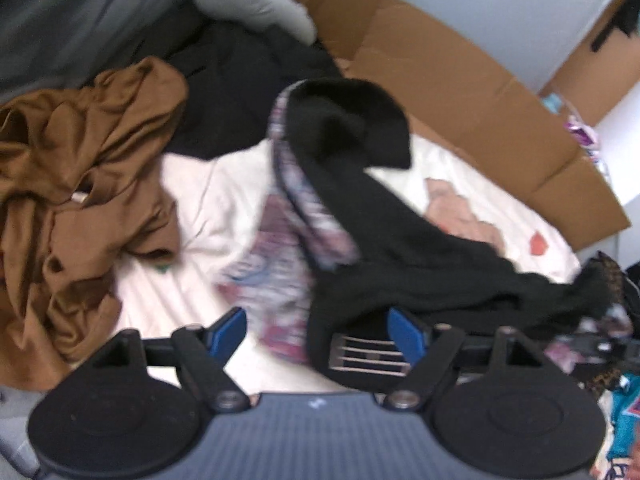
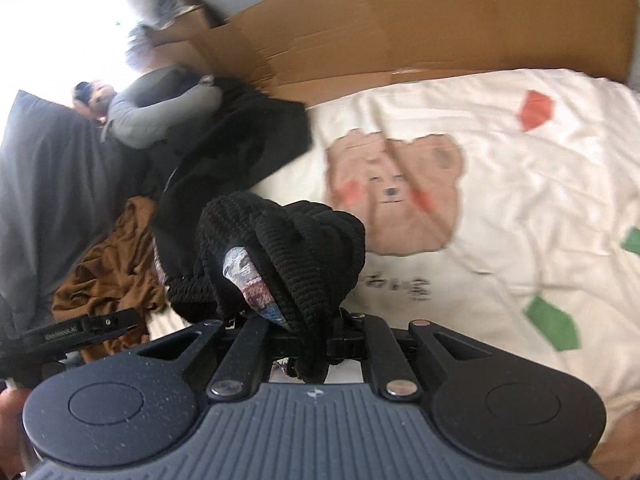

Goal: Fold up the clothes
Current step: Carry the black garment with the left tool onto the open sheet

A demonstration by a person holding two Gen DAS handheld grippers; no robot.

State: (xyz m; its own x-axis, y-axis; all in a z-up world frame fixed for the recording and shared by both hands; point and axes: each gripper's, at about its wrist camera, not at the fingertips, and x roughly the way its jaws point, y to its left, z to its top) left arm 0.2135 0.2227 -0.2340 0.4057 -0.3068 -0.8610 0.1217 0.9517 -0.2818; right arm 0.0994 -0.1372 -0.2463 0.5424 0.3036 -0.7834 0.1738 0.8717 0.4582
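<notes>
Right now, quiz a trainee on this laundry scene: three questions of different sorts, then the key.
1. True or false: the right gripper is shut on the black knit garment.
2. Which gripper has open jaws? A) left gripper B) right
3. Fill in: the crumpled garment left of the black knit one in the left wrist view is ____.

Key: 1 true; 2 A; 3 brown, the brown garment on the white bear-print sheet.
</notes>
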